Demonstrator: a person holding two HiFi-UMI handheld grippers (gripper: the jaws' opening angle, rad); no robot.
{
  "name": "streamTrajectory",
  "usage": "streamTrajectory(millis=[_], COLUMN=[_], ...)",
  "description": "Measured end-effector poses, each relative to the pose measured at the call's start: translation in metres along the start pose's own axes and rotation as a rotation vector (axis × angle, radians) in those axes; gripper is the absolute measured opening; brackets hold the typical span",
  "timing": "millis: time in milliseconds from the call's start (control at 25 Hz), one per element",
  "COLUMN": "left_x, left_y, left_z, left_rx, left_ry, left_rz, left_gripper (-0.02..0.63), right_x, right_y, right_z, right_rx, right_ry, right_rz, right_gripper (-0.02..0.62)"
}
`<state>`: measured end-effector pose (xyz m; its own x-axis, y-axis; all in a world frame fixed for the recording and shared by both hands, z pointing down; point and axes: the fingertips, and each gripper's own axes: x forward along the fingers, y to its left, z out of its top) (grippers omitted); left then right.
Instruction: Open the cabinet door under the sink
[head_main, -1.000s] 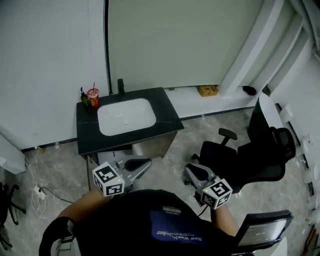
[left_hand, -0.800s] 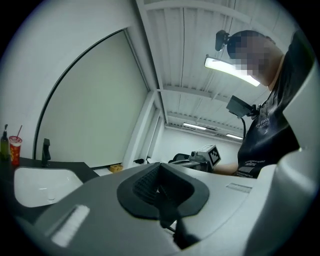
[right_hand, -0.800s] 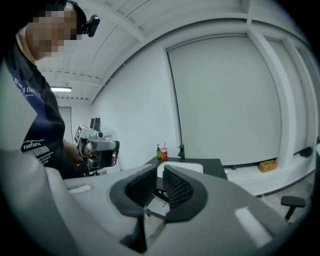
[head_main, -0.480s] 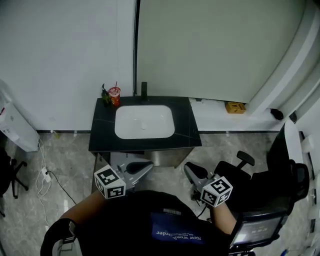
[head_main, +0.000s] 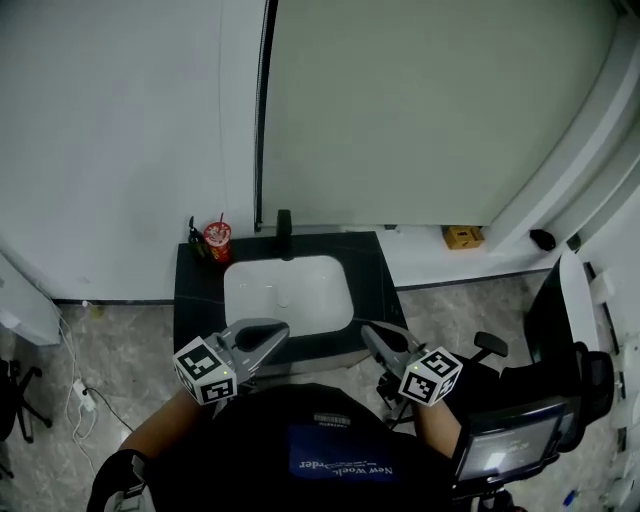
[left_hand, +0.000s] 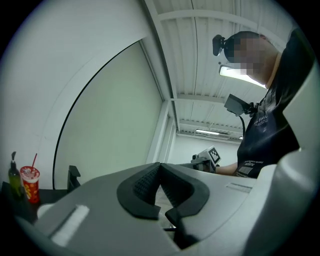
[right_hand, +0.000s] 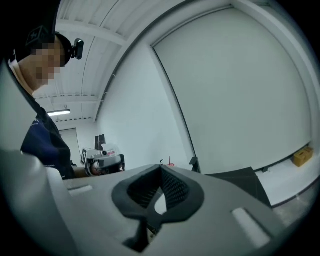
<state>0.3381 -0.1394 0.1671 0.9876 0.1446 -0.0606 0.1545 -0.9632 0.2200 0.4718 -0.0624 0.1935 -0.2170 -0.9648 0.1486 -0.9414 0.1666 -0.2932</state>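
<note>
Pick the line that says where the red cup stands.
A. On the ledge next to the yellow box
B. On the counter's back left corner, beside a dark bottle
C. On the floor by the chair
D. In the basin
B: in the head view the cup stands on the black counter at its back left corner, right beside the bottle.
</note>
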Motion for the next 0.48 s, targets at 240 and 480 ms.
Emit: streamTrajectory(millis=[240,480], left_x=[-0.001,0.024], left_y=[0.061,0.087], left_z=[0.008,0.001], left_rx=[-0.021,-0.022], left_ry=[0.016,0.010], left_rz=[0.073,0.212], left_gripper=[-0.002,-0.001], right_x=[0.067,0.095], right_y=[-0.024,-0.066], right_z=[0.014,0.025], right_rx=[0.024,0.035], right_ry=[0.008,0.025], right_rz=[0.072,0.217], right_gripper=[0.000,0.000])
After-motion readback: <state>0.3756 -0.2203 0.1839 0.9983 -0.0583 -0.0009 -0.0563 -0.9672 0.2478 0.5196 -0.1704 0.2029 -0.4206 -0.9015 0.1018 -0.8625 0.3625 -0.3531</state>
